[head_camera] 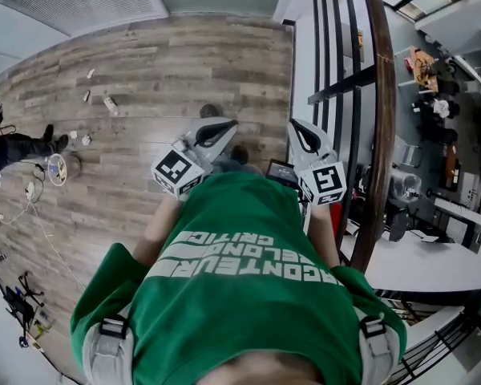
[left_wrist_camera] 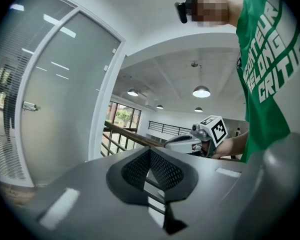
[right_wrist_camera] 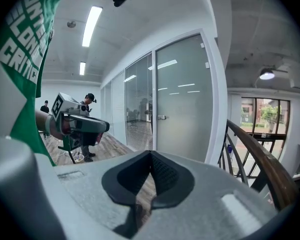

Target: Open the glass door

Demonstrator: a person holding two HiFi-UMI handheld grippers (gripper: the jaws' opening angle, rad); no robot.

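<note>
The frosted glass door (right_wrist_camera: 182, 99) stands in a white frame some way ahead in the right gripper view, its small metal handle (right_wrist_camera: 161, 117) on the left edge. The left gripper view shows the same door (left_wrist_camera: 60, 94) and handle (left_wrist_camera: 30, 105) at the left. My right gripper (right_wrist_camera: 151, 156) is shut with nothing between its pads, well short of the door. My left gripper (left_wrist_camera: 150, 151) is likewise shut and empty. In the head view both grippers, left (head_camera: 220, 127) and right (head_camera: 303, 131), are held side by side in front of the green shirt, above the wooden floor.
A wooden handrail on black balusters (head_camera: 381, 119) runs close along my right, and the right gripper view shows this handrail (right_wrist_camera: 260, 154) too. A person (right_wrist_camera: 90, 104) stands by the glass wall further off. Cables and small items (head_camera: 56, 167) lie on the floor at the left.
</note>
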